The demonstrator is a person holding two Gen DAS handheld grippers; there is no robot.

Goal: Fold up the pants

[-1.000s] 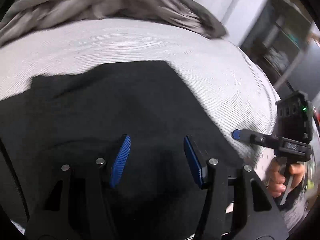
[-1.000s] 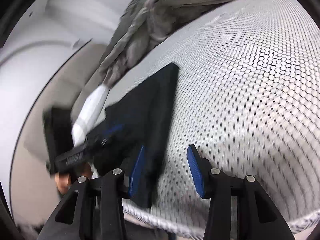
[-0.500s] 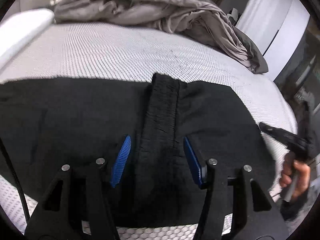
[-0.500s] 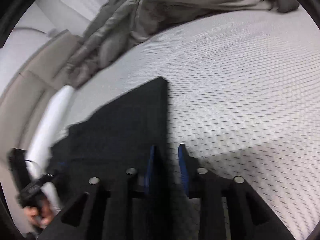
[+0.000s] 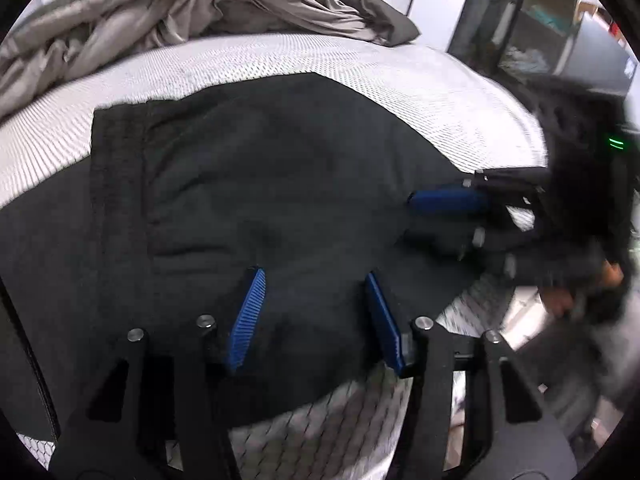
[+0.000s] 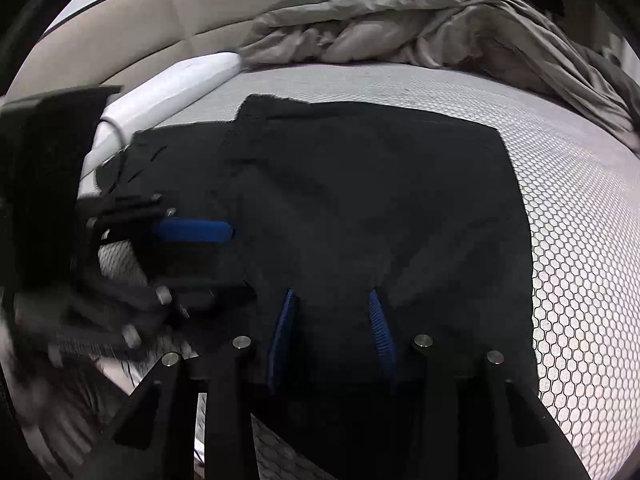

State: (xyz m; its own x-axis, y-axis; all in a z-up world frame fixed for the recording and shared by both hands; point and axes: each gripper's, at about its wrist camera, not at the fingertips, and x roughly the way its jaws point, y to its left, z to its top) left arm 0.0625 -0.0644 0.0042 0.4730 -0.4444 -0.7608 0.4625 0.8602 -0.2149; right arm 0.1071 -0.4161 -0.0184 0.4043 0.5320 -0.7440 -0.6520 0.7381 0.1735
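The black pants (image 5: 280, 184) are lying folded on the mattress (image 5: 420, 92), long axis running nine to three. Both the left gripper (image 5: 312, 320) and the right gripper (image 6: 332, 336) are hovering released over the near edge — the right's jaws just reopening, nothing pinched.

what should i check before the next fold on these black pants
1. Pants lying flat on the mattress: ok, folded into a compact block with only mild ripples.
2. Left gripper free of cloth: ok, jaws apart over the fabric.
3. Right gripper free of cloth: ok, jaws have just been opening, nothing pinched between them.
4. Grippers clear of each other: cannot tell, they hover close together at the near edge.
5. Room ahead for the fold: ok, bare mattress lies between the pants and the grey blanket.
6. Waistband edge aligned: cannot tell, dark fabric hides it.
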